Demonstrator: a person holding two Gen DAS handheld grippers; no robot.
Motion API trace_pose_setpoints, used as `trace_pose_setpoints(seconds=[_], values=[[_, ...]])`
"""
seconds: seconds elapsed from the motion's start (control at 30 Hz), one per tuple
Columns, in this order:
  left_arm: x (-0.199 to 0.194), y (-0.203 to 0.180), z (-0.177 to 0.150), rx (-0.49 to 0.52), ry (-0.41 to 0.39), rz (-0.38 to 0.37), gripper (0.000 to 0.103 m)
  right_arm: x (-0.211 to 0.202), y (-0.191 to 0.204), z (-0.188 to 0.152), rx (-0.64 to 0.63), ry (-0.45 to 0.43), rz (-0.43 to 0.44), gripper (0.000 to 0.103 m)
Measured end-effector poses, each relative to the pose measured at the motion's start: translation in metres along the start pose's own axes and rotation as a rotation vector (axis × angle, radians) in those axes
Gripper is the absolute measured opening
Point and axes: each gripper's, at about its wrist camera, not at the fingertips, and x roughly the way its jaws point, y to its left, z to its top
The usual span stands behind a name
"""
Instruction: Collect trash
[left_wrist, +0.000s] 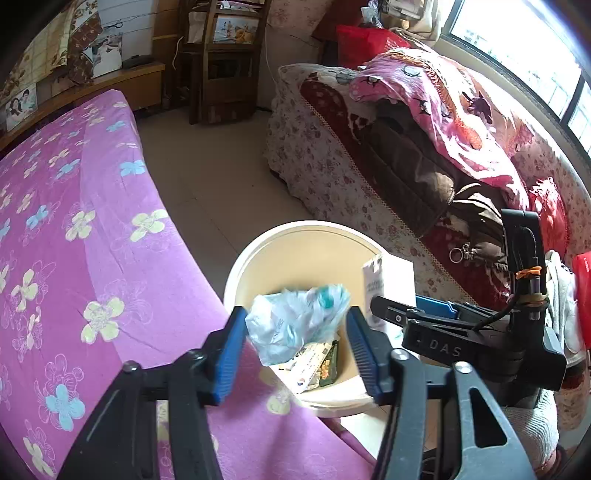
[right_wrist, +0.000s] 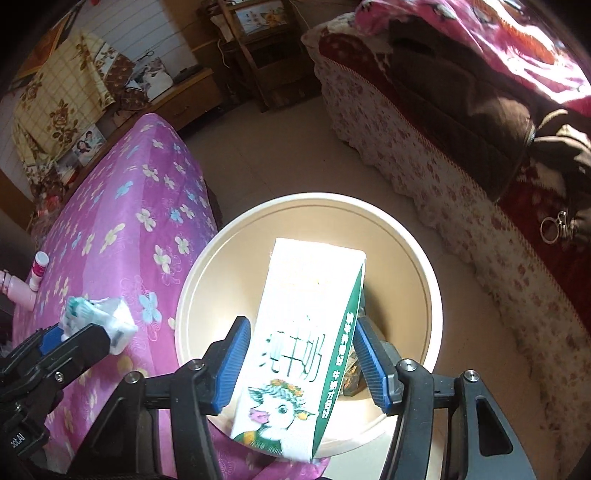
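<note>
A cream round trash bin stands on the floor between a purple flowered bed and a sofa. Wrappers lie on its bottom. My left gripper is shut on a crumpled pale-blue and white plastic bag, also seen in the right wrist view, at the bin's near-left rim. My right gripper is shut on a white and green milk carton with a cow picture and holds it over the bin. The carton also shows in the left wrist view.
The purple bed fills the left. A sofa with floral cover, dark clothes and a pink blanket is on the right. A wooden shelf stands at the back. Small bottles lie at the bed's left edge.
</note>
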Motion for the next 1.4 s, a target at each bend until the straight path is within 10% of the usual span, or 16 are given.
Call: trace_pose_setpoints(seconds=[0.3, 0.87, 1.4], values=[[-0.006, 0.006, -0.006, -0.005, -0.020, 0.023, 0.069, -0.008, 0.003, -0.001, 0.000, -0.024, 0.008, 0.064], [-0.074, 0.019, -0.022, 0.041, -0.220, 0.287, 0.069, -0.086, 0.048, -0.037, -0.070, -0.282, -0.057, 0.064], [-0.163, 0.016, -0.044, 0.050, -0.424, 0.317, 0.069, -0.171, 0.104, -0.069, -0.120, -0.527, -0.048, 0.072]])
